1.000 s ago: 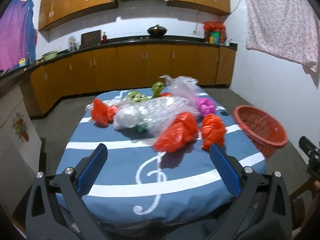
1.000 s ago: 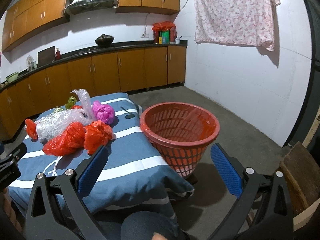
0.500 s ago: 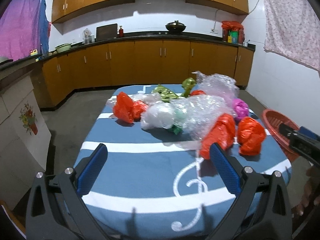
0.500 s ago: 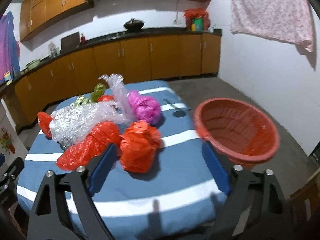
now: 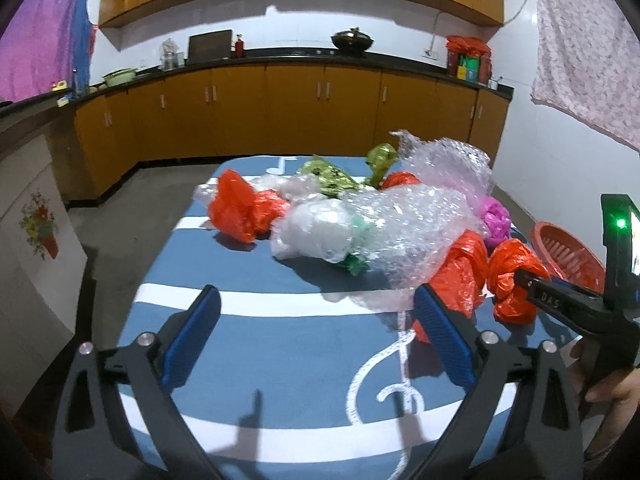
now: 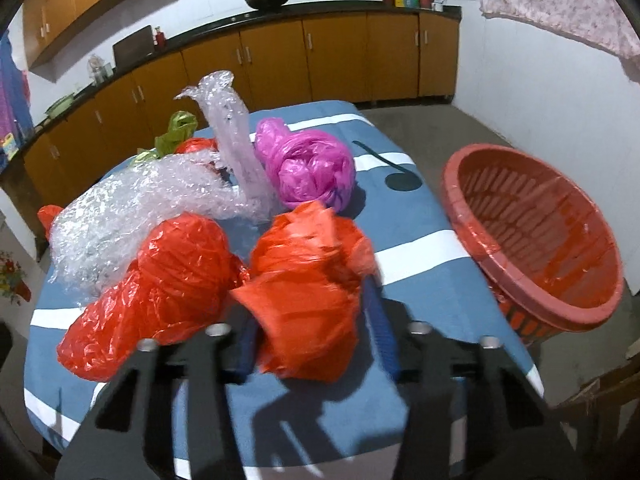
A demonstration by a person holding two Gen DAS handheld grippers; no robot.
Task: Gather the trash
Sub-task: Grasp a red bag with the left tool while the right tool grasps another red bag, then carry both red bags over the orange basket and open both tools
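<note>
The right gripper has its blue fingers on both sides of a red bag, squeezing in on it. The bag is a crumpled lump that stands a bit taller than wide, at the near right part of the table. A longer red bag lies beside it, slanting away to the right. Bubble wrap and a pink bag sit behind. The left gripper is wide apart over the blue striped cloth, holding nothing. A red basket tilts off the table's right edge. Brown cupboards line the far wall.
</note>
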